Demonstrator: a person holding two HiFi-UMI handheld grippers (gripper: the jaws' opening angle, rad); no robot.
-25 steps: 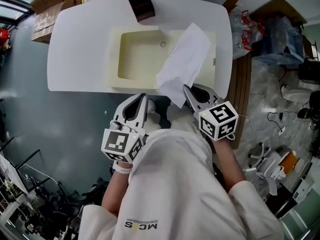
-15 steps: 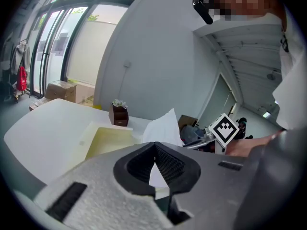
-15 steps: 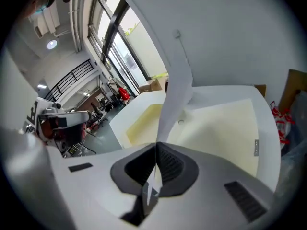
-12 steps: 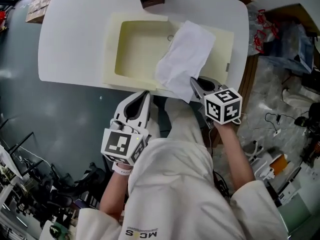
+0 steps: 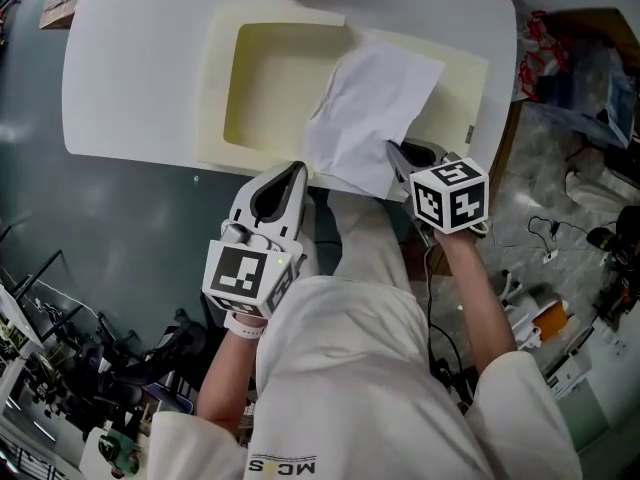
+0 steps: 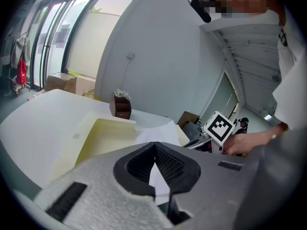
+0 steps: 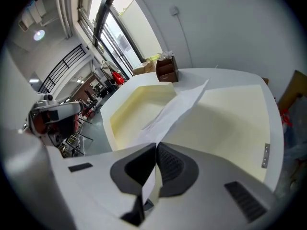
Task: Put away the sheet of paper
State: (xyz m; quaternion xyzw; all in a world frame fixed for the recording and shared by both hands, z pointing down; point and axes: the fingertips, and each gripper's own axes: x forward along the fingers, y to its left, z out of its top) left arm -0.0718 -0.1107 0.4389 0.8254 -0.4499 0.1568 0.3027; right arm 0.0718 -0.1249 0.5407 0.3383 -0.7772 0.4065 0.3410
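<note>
Bright daylight, soft shadows, fisheye edges

The right gripper (image 5: 394,152) has carried the sheet of paper (image 5: 365,118) farther over the tray (image 5: 212,88).

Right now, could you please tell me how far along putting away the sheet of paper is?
Done: the sheet of paper is picked up, with the right gripper shut on its near corner.
In hand: it hangs above the cream tray, not laid down.
Left: set it down, presumably in the tray's recess, and release it.
The left gripper is shut beside the sheet and seems to hold nothing.
</note>
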